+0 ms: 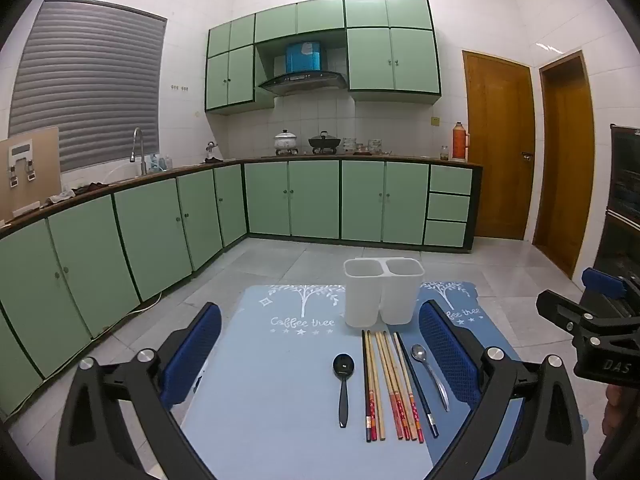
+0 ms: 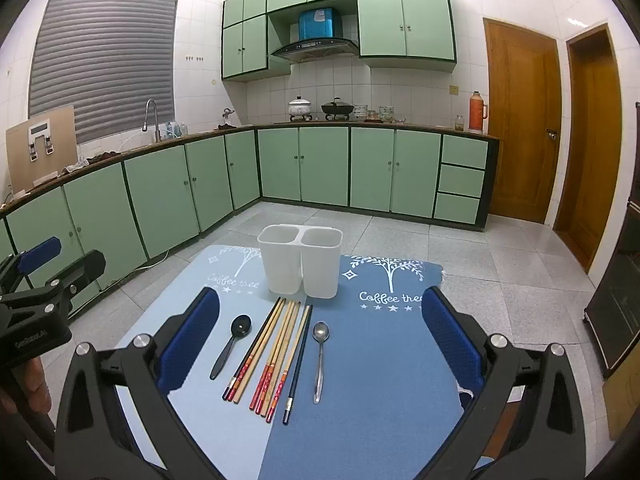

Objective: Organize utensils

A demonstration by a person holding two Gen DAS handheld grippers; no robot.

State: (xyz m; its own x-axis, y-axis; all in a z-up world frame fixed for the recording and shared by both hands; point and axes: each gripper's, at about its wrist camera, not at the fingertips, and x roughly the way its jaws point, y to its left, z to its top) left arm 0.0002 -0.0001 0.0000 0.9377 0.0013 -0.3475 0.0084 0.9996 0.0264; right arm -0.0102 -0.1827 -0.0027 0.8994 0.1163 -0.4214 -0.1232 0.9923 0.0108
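Both grippers sit nearest the lens, raised above the table and holding nothing. On the left gripper the blue pads are spread wide with bare mat between them; the right gripper shows the same wide, released stance. Neither touches any utensil.

Progress: judged as not yet begun. The white two-compartment holder stands upright at the far edge of the mats, and as far as either view shows, both compartments are empty. Every utensil lies flat on the near side of it.

Layout, left to right in the right wrist view: a black plastic spoon on the light blue mat; then the chopsticks, a loose row of wooden sticks with red-patterned handle ends plus one dark stick at the right edge, tips pointing toward the holder; then a metal spoon on the dark blue mat. The row straddles the seam between the two mats.

Relative to the tools: in both wrist views the utensils lie between and ahead of the open fingers, below them, with the holder just beyond the chopstick tips. In the left wrist view the row sits toward the right finger.

Remaining, by judgement: every piece must still be lifted and stood in the holder, probably spoons apart from chopsticks.
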